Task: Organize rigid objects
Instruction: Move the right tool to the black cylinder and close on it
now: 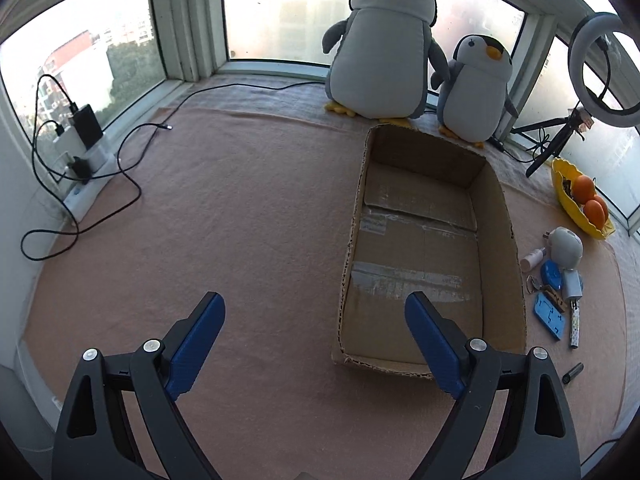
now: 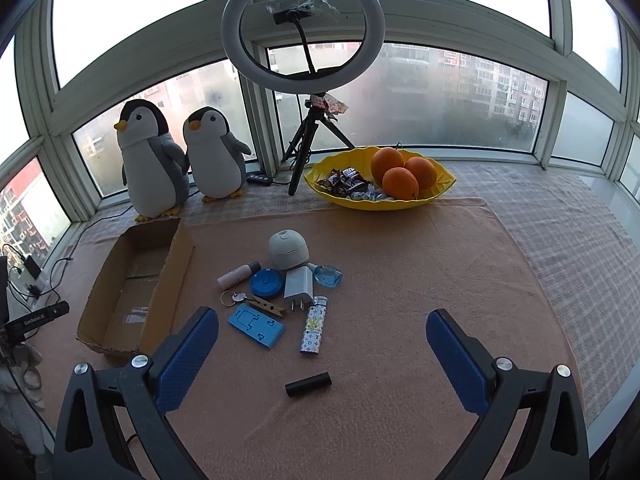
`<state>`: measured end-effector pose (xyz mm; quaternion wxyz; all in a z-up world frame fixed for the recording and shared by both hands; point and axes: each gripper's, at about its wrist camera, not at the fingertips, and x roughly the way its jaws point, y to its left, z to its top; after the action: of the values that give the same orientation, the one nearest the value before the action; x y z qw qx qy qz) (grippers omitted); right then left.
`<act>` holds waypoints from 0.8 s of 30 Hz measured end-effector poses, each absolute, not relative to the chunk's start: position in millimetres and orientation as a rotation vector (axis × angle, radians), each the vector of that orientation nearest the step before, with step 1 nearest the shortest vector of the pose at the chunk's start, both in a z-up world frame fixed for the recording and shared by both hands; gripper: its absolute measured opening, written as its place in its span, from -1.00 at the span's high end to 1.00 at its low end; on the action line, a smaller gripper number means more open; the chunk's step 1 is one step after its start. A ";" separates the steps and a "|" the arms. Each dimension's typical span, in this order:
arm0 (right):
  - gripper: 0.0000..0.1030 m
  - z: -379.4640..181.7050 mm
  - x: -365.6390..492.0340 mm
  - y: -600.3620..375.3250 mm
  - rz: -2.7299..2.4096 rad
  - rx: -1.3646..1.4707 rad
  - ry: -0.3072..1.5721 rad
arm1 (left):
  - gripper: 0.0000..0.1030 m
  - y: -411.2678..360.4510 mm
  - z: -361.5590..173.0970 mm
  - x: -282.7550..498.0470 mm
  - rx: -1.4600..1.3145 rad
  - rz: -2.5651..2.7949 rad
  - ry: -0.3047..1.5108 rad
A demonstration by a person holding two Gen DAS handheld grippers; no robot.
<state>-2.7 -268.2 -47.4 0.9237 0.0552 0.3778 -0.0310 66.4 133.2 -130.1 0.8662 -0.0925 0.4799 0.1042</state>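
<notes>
An open, empty cardboard box (image 1: 496, 240) (image 2: 172, 280) lies on the pink cloth. Right of it is a cluster of small items: a grey round device (image 2: 288, 249), a white bottle (image 2: 236, 275), a blue round case (image 2: 266, 282), a white charger (image 2: 298, 284), a blue glass piece (image 2: 328, 276), keys (image 2: 234, 298), a clothespin (image 2: 266, 305), a blue flat holder (image 2: 257, 326), a patterned lighter (image 2: 313, 330) and a black cylinder (image 2: 308, 385). My left gripper (image 1: 316, 320) is open and empty at the box's near left corner. My right gripper (image 2: 322, 340) is open and empty above the black cylinder.
Two plush penguins (image 1: 384, 40) (image 2: 216, 156) stand by the window. A ring light on a tripod (image 2: 302, 28) and a yellow bowl (image 2: 440, 188) with oranges and sweets stand at the back. Cables and a power strip (image 1: 80, 152) lie at the left.
</notes>
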 end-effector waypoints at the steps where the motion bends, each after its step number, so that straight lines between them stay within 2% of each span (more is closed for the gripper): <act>1: -0.99 -48.5 -3.2 -269.5 -0.067 0.116 0.776 | -0.77 134.5 -136.3 68.3 -0.204 0.221 1.020; 4: -0.99 -52.9 -4.2 -272.7 -0.068 0.121 0.782 | -0.68 136.6 -152.0 73.5 -0.210 0.233 1.058; 9: -0.99 -65.7 -5.7 -276.2 -0.068 0.119 0.797 | -0.65 135.2 -169.4 78.0 -0.189 0.250 1.098; 11: -0.99 -72.7 -6.3 -277.4 -0.065 0.122 0.811 | -0.52 134.0 -174.7 79.4 -0.180 0.254 1.114; 16: -0.94 -93.5 -4.6 -276.9 -0.045 0.156 0.873 | -0.45 134.5 -183.9 85.2 -0.161 0.257 1.124; 17: -0.89 -97.3 -3.8 -276.6 -0.041 0.165 0.887 | -0.35 133.5 -185.4 86.3 -0.154 0.256 1.130; 21: -0.80 -110.2 -1.3 -279.2 -0.036 0.240 0.945 | -0.25 131.7 -187.4 88.9 -0.145 0.240 1.148; 24: -0.74 -117.5 -0.3 -282.0 -0.047 0.304 0.976 | -0.08 127.7 -187.7 91.8 -0.122 0.221 1.154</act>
<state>-0.3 -282.0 -117.5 0.8719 0.1453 0.4671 -0.0227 91.8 127.7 -187.7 0.8307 -0.0575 0.5439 0.1042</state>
